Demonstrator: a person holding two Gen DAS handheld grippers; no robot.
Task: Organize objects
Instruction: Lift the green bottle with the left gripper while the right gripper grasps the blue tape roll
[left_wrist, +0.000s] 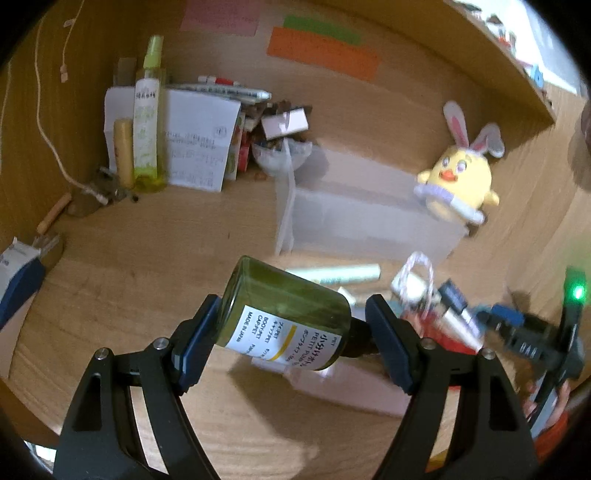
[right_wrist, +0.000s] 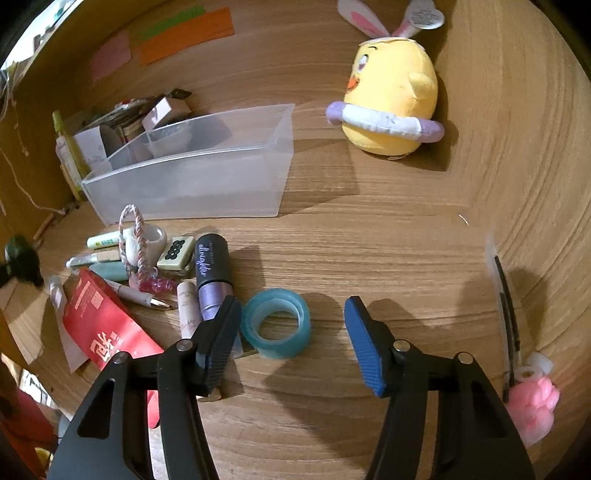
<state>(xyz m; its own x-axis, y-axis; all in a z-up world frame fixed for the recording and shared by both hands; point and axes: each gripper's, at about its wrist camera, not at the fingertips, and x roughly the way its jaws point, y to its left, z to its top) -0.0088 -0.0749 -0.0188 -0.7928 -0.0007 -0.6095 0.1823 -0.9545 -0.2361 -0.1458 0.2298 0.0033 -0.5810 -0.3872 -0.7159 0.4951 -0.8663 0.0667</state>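
Note:
My left gripper (left_wrist: 295, 325) is shut on a green pump bottle (left_wrist: 284, 317) with a white label, held on its side above the wooden desk. A clear plastic bin (left_wrist: 365, 210) stands beyond it and also shows in the right wrist view (right_wrist: 192, 173). My right gripper (right_wrist: 291, 328) is open and low over the desk, with a blue tape roll (right_wrist: 277, 323) between its fingers, nearer the left finger. A pile of small items lies left of it: a dark and purple spray bottle (right_wrist: 210, 273), a pen (right_wrist: 136, 295), a red packet (right_wrist: 103, 325), a mahjong-tile eraser (right_wrist: 176, 253).
A yellow chick plush (right_wrist: 391, 99) with bunny ears sits at the back right. A tall yellow-green spray bottle (left_wrist: 149, 118), papers and boxes crowd the back left corner. A pink toy (right_wrist: 535, 410) and a packaged black item (right_wrist: 508, 317) lie at the right.

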